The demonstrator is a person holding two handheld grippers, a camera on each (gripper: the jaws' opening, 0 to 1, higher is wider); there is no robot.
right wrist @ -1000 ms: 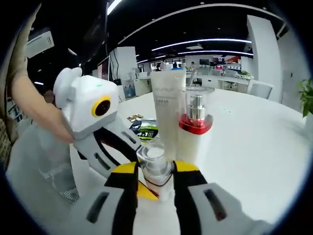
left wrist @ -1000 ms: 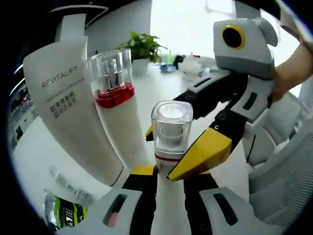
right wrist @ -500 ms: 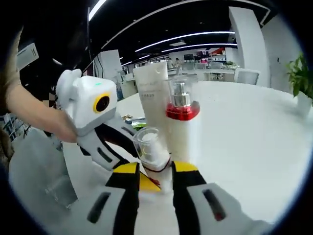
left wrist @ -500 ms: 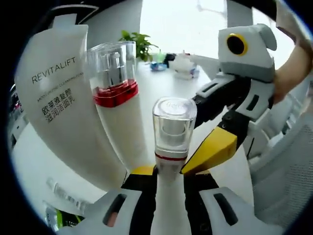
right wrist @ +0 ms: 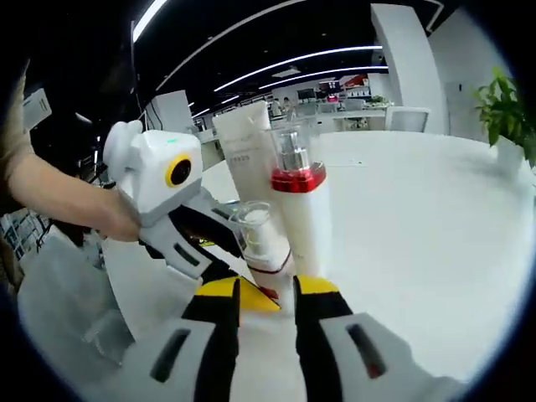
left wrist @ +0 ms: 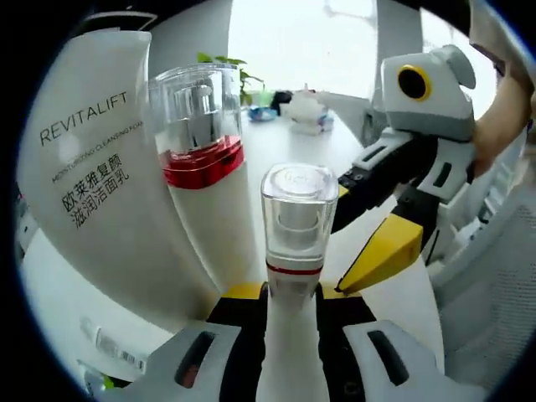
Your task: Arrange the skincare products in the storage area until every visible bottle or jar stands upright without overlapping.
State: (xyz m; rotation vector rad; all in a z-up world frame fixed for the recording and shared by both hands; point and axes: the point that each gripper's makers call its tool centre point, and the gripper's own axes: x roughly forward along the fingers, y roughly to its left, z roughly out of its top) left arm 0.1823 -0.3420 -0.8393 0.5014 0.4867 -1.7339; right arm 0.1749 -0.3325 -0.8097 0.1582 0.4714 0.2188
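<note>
Since a second ago, the right gripper (left wrist: 368, 264) has backed off the small clear-capped bottle (left wrist: 293, 243): in the left gripper view its yellow tip then lay against the bottle's neck and now sits beside it with a gap. The bottle also leans less in the right gripper view.

Going left to right in the left gripper view, we see the white REVITALIFT tube (left wrist: 100, 184) standing tall at the far left, with the red-collared pump bottle (left wrist: 205, 176) just beside it, both upright on the white table (left wrist: 289, 142). Next comes the small clear-capped bottle, held at its white body between the yellow-tipped jaws of the left gripper (left wrist: 289, 293), which close narrowly on it. To its right the right gripper slants in from the upper right, a person's hand (left wrist: 502, 126) behind it; its jaws look only narrowly apart and hold nothing.

In the right gripper view, a forearm (right wrist: 67, 201) reaches in from the left, carrying the left gripper (right wrist: 239, 280) low and angled toward the centre. The small bottle (right wrist: 260, 243) tilts slightly left above it, the tube (right wrist: 243, 151) and pump bottle (right wrist: 297, 201) upright behind. The right gripper's (right wrist: 264, 301) own jaws rise from the bottom with a slim gap, just short of the small bottle. A potted plant (right wrist: 507, 117) stands far right.
</note>
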